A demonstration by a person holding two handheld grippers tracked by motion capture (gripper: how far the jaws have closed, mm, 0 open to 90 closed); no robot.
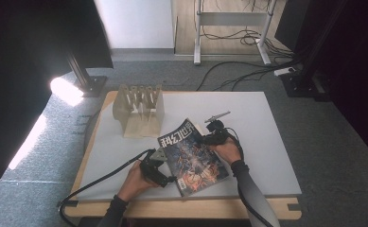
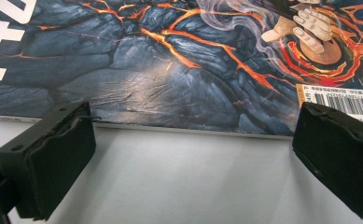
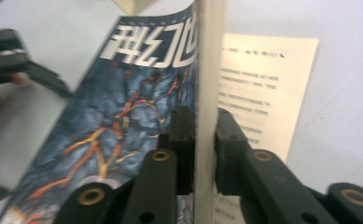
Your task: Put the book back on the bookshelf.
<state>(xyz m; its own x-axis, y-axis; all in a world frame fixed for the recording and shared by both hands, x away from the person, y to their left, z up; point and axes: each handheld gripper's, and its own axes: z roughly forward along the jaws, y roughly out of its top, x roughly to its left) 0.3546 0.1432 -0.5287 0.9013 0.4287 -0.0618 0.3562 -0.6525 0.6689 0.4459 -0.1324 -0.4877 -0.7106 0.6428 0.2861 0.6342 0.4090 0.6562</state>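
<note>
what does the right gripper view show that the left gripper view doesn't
Right gripper view: the right gripper shut on a lifted wad of pages, a cream printed page lying flat beyond it, the white title letters on the cover, and the other gripper blurred at the left edge.

Left gripper view: the left gripper, its jaws wide apart over bare table, with nothing between them, facing the magazine's closed edge, plus a barcode at the cover's corner.

Both: the magazine with its dark, lava-cracked cover on the pale table.
</note>
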